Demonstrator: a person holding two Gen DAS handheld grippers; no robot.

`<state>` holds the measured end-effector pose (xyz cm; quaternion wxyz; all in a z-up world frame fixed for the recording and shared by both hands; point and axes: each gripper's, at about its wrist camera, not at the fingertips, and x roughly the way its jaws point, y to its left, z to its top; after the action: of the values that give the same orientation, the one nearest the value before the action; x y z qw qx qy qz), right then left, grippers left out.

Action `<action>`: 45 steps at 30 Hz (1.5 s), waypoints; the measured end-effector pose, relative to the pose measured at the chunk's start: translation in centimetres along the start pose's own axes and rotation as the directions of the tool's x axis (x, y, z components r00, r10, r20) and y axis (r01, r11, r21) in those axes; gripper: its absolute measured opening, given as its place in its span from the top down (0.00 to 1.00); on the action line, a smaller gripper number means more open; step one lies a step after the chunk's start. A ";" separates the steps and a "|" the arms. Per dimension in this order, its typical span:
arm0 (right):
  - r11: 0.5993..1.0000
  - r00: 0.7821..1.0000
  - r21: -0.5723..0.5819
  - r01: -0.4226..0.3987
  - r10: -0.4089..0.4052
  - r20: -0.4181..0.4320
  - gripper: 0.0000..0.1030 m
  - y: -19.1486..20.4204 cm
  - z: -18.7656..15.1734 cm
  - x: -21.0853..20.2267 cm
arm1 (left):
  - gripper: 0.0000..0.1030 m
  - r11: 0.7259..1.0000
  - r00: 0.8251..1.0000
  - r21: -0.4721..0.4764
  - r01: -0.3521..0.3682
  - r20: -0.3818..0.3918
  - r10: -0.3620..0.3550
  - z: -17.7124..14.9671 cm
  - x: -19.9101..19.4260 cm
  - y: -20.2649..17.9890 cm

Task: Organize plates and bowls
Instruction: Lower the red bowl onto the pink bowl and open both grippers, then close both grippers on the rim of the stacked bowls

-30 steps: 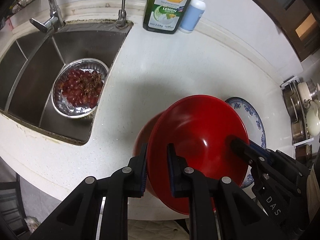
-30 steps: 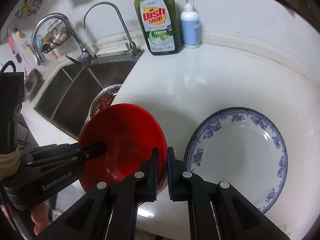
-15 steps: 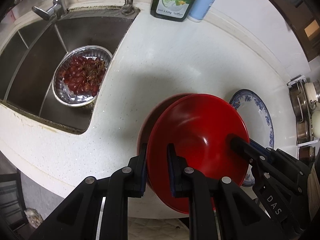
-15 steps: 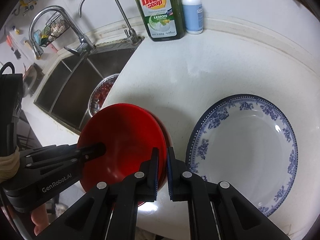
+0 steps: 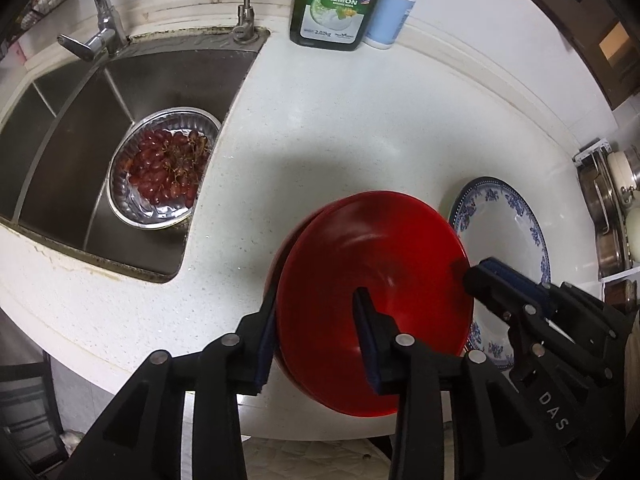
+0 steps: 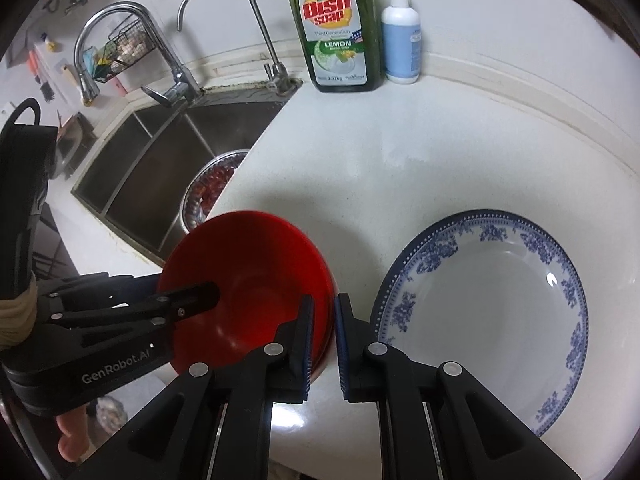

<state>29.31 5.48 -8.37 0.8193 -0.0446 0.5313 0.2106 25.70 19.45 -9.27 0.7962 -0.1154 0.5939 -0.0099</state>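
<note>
Two nested red bowls [image 5: 372,300] sit on the white counter, left of a blue-and-white patterned plate [image 5: 504,236]. My left gripper [image 5: 316,312] is open and straddles the bowls' left rim, one finger outside, one inside. My right gripper [image 6: 323,320] is slightly open around the bowls' right rim [image 6: 256,280], with the plate [image 6: 488,304] just to its right. In the left wrist view the right gripper's fingers [image 5: 500,280] show at the bowls' right edge.
A steel sink [image 5: 80,152] at the left holds a foil bowl of red grapes [image 5: 164,172]. A green dish soap bottle [image 6: 336,28] and a pump bottle [image 6: 400,36] stand at the back wall. Metal pots [image 5: 608,216] are at the far right. The counter's front edge is close.
Both grippers have opened their fingers and let go of the red bowl, which now rests nested in the other red bowl on the counter.
</note>
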 end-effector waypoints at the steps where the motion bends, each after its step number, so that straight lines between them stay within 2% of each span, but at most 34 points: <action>1: 1.000 1.000 0.001 0.001 -0.001 0.007 0.87 0.0 0.0 -0.2 | 0.64 1.000 1.000 0.005 -0.001 0.000 0.001 0.0 -0.1 0.0; 4: 1.000 1.000 0.011 0.010 -0.010 0.019 0.71 -0.2 0.1 -0.6 | 0.62 1.000 1.000 0.016 0.003 0.005 -0.003 -0.2 -0.7 0.0; 5: 1.000 1.000 0.020 0.007 -0.008 0.028 0.71 -0.4 0.1 -0.8 | 0.59 1.000 1.000 0.018 0.001 0.010 -0.002 -0.3 -0.9 -0.1; 6: 1.000 0.999 0.028 0.000 -0.001 0.041 0.71 -0.5 0.0 -1.1 | 0.49 1.000 1.000 0.020 -0.012 0.028 0.011 -0.3 -1.4 -0.1; 8: 0.999 0.997 0.043 -0.012 0.009 0.070 0.71 -0.6 0.0 -1.7 | 0.44 0.999 0.997 0.029 -0.041 0.067 0.039 -0.4 -2.3 -0.3; 12: 0.998 0.995 0.062 -0.020 0.014 0.103 0.71 -0.7 0.0 -2.5 | 0.44 0.997 0.993 0.052 -0.064 0.107 0.058 -0.6 -3.6 -0.1; 15: 0.996 0.994 0.082 -0.023 0.014 0.109 0.71 -0.9 -0.2 -2.7 | 0.44 0.991 0.987 0.076 -0.114 0.125 0.104 -1.2 -3.8 0.1; 21: 0.991 0.992 0.132 -0.025 0.008 0.124 0.71 -1.0 -1.1 -2.8 | 0.44 0.990 0.985 0.101 -0.102 0.152 0.086 -2.5 -3.8 0.8; 26: 0.988 0.989 0.155 0.005 -0.028 0.147 0.71 -0.8 -2.2 -3.0 | 0.44 0.985 0.976 0.112 -0.131 0.190 0.108 -3.4 -3.9 1.3; 32: 0.985 0.984 0.170 -0.015 -0.015 0.176 0.71 -0.2 -3.7 -3.1 | 0.44 0.988 0.972 0.111 -0.109 0.219 0.082 -3.8 -3.8 1.7; 39: 0.976 0.986 0.214 -0.035 -0.001 0.165 0.71 -0.6 -4.4 -1.7 | 0.44 0.986 0.979 0.135 -0.100 0.191 0.073 -3.5 -2.1 1.7; 45: 0.970 0.990 0.241 -0.039 0.004 0.142 0.71 -0.8 -4.1 -0.5 | 0.44 0.990 0.989 0.130 -0.045 0.143 0.026 -2.1 -0.4 1.8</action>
<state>25.95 3.36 -9.86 0.8517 0.0770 0.4945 0.1554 23.37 20.92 -9.78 0.8420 -0.0517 0.5362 -0.0271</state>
